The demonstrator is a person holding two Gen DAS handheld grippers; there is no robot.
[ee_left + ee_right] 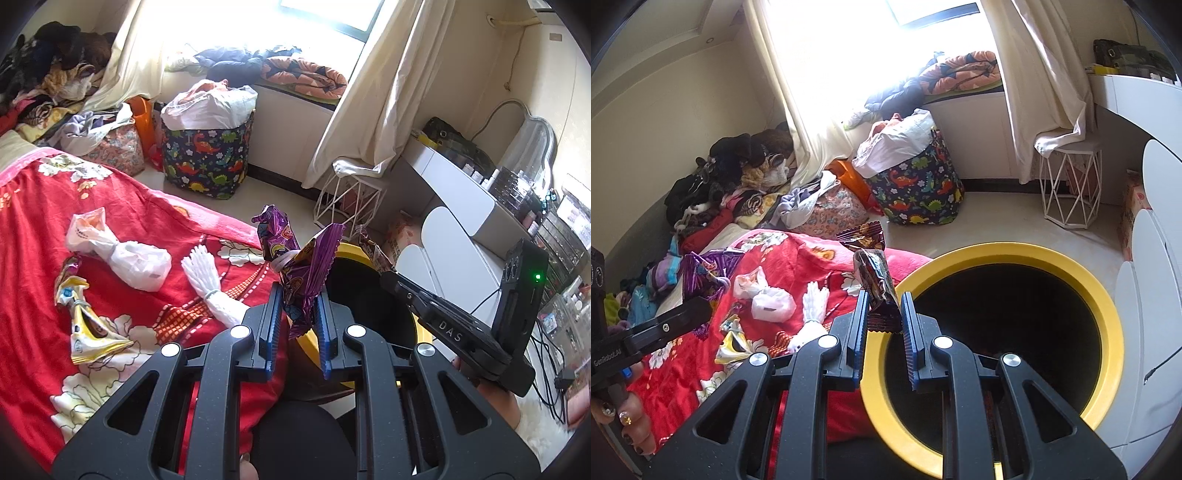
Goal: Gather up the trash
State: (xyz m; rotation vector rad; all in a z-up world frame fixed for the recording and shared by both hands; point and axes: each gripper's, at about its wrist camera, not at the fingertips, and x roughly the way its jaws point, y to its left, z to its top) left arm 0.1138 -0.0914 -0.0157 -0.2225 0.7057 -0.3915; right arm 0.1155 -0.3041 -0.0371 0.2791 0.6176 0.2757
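**Beside the bed: two wrappers held near the yellow-rimmed bin**

On the red floral bedspread (44, 229), at the left of the left wrist view, four pieces of trash are seen lying loose: a yellow and white snack wrapper (86, 325), a knotted white plastic bag (122, 254) just above it, and a white bundle tied with a band (210, 284) a little further right. A purple foil scrap (70, 264) shows beside the bag. Further right, the left gripper (298, 314) is seen with its jaws narrowed on the lower part of a purple snack wrapper (295, 266), which stands upright above the blue pads (269, 314). Behind it the yellow rim of the bin (354, 249) is partly visible, and the right gripper's black body is seen at the right edge, near a white vanity worktop (454, 184).

In the right wrist view, the same bedspread litter is seen at the left, with a hand with decorated nails (628, 424) at the lower edge. Towards the centre, the right gripper (884, 314) is shown with narrow jaws closed on the bottom of a dark brown wrapper (877, 284), held tilted just at the near-left rim of the bin. A second brown wrapper (862, 236) sits behind it; whether the two are joined cannot be told. The bin's dark interior (997, 332) fills the right of the view.
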